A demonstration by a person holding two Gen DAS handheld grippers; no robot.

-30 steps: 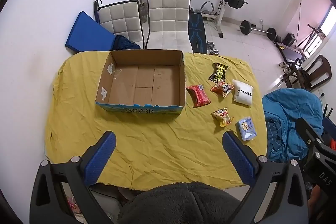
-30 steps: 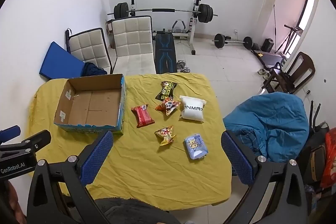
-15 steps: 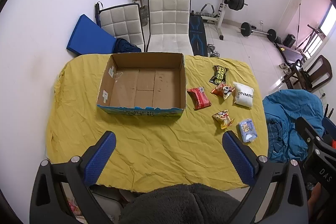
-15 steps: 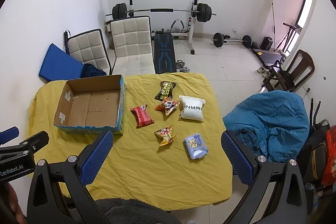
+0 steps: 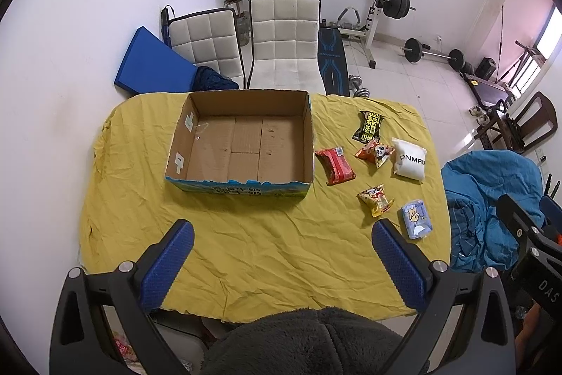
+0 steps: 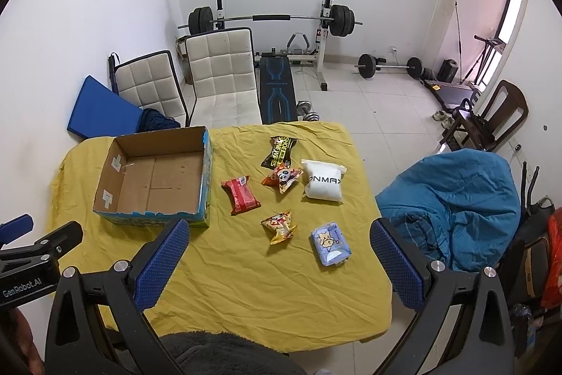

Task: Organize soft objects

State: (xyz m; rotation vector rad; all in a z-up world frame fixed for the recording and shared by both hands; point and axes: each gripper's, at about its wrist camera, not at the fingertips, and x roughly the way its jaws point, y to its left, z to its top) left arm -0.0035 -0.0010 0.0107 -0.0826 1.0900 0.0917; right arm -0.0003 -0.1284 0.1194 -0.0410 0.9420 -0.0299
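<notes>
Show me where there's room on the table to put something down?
The near cloth in front of the box is bare, and the box holds nothing. It is crowded right of the box, from the red pack to the white pouch.

Soft, even daylight fills the room from my vantage, brightest at the window [image 5: 548,34] on the far right, where the glass blows out to pink-white glare. The yellow desk [image 6: 246,273] is evenly lit; the cardboard box [image 5: 242,143] casts only a faint shadow along its near wall. Fisheye distortion bows the walls and rounds each picture into a dark vignetted rim. Focus holds sharp across the desk, with my left tongs [image 5: 281,262] and right tongs [image 6: 277,262] crisp too
</notes>
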